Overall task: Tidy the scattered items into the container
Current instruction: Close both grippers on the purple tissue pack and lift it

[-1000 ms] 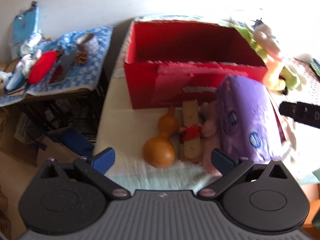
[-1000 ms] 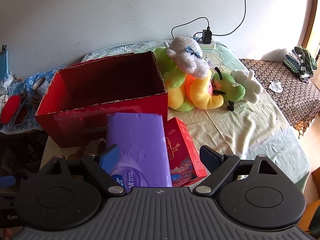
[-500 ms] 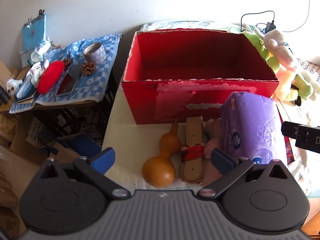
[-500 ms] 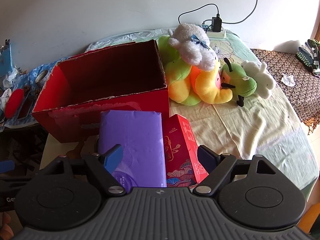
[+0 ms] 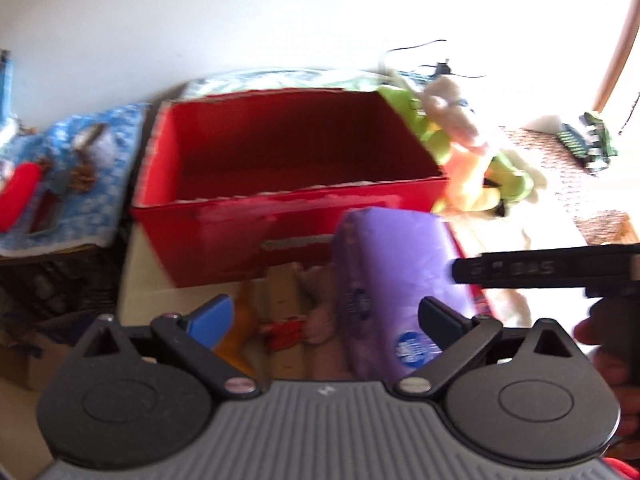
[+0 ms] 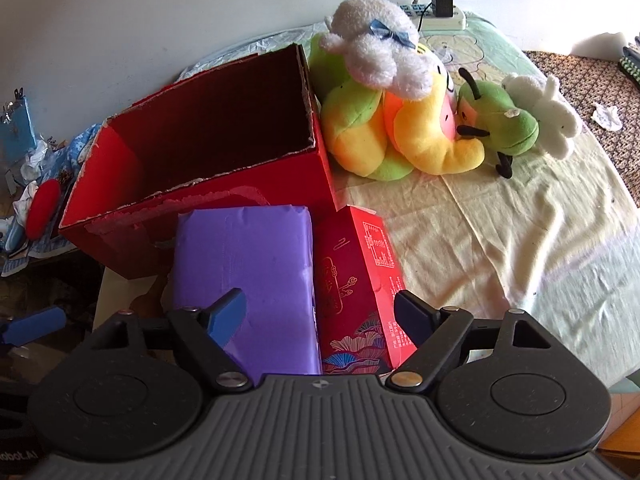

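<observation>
The main risk is a crowded pickup. The purple tissue pack (image 6: pixel 244 280) lies flat on the table, its far end against the front wall of the red cardboard box (image 6: pixel 132 240), with the red gift carton (image 6: pixel 360 280) pressed along its right side. The right gripper (image 6: pixel 320 314) hangs over the seam between the two, jaws spread wide and holding nothing; a descent from here could catch both packages, or wedge one finger between them and shove the carton toward the table edge. The pack is soft plastic wrap, so a pinch may crumple or slip.

The left gripper (image 5: pixel 325 318) also stands open and empty above the pack's other flank, where a gourd (image 5: pixel 236 344), a wooden clapper and something pink lie close; that view is blurred, so their exact contact is uncertain. Both grippers converging on one pack could collide.

The box looks empty, its torn rim open upward.
</observation>
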Demonstrator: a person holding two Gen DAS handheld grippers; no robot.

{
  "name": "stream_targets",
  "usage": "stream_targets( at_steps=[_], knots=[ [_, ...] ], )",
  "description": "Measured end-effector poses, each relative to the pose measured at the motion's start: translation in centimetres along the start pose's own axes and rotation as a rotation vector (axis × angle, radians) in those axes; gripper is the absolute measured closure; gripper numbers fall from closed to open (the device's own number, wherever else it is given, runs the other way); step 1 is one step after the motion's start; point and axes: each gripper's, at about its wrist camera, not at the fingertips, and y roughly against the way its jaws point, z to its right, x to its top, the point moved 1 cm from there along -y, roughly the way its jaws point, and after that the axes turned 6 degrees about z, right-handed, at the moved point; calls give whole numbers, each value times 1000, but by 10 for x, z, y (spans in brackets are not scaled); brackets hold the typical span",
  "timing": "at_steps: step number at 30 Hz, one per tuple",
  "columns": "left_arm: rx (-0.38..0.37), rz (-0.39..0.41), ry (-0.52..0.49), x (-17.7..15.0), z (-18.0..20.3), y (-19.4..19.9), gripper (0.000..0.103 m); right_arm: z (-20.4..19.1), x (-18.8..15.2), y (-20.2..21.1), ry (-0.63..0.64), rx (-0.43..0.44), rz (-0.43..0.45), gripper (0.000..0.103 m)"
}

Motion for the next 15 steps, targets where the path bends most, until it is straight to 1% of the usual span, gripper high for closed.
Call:
stream_targets(
  at_steps=[2, 3, 4, 5, 6, 8, 10, 13, 15],
  knots=[
    [-62, -29, 29, 0, 5, -16, 12, 4, 1, -11, -12, 42, -30, 19],
    [-75, -50, 43, -2, 7, -25, 14, 6, 1, -15, -17, 66, -41, 19],
    [-81, -74, 55, -4, 9, -33, 20, 8, 1, -17, -22, 97, -41, 19],
    [-89, -96, 70, -6, 10, -41, 29, 9, 2, -20, -24, 127, -41, 19],
    [-99, -117, 87, -8, 10, -48, 34, 9, 3, -23, -15, 152, -43, 19],
    [-132, -139, 128, -11, 10, -57, 40, 8, 4, -29, 1, 203, -56, 19],
    [-151, -138, 149, -13, 13, -60, 42, 8, 5, -36, 7, 280, -81, 20],
    [-101, -122, 102, -13, 29, -61, 41, 2, 3, -40, 32, 345, -105, 22],
    [-75, -112, 92, -14, 36, -59, 41, 0, 2, -36, 75, 356, -92, 23]
  ],
)
